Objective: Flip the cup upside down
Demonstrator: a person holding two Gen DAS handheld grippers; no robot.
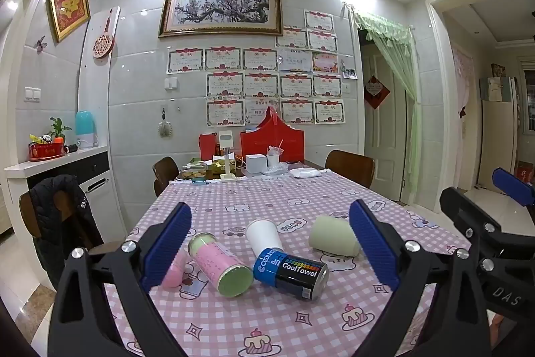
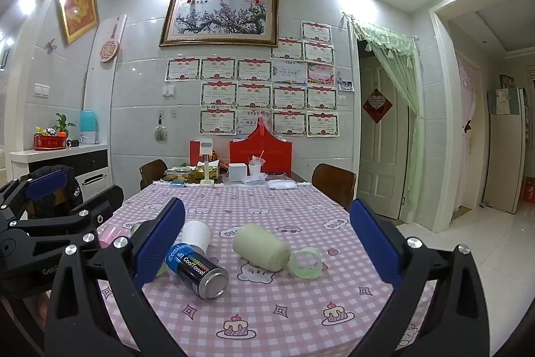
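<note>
- My left gripper (image 1: 271,243) hangs over the near part of the surface (image 1: 267,317), its blue pads spread wide with nothing between them that they touch.
- Behind its left pad (image 1: 167,246) I see a pink cup (image 1: 174,271) lying on its side, partly hidden by that pad.
- Just right of it lies a pink-labelled canister (image 1: 219,263) with pale green ends, tipped over, one end facing me.
- Next comes a white paper cup (image 1: 264,238) on its side, mouth pointing away from me and to the left; its base end touches a blue and black CoolTowel can (image 1: 291,271) that also lies flat.
- Further right a pale green cup (image 1: 332,238) lies on its side, close to the left gripper's right pad (image 1: 372,246); I cannot tell whether they touch.
- In the right wrist view, a clear greenish cup (image 2: 306,263) lies just right of the pale green cup, its open end toward me.
- My right gripper (image 2: 267,243) is also wide open and holds nothing; the CoolTowel can, white paper cup and both green cups sit between its pads, on the surface below.
- The surface is covered by a pink checked tablecloth (image 2: 267,306) with cake and bear prints.
- At the far end stand red boxes (image 1: 272,141) and a white box (image 1: 255,163).
</note>
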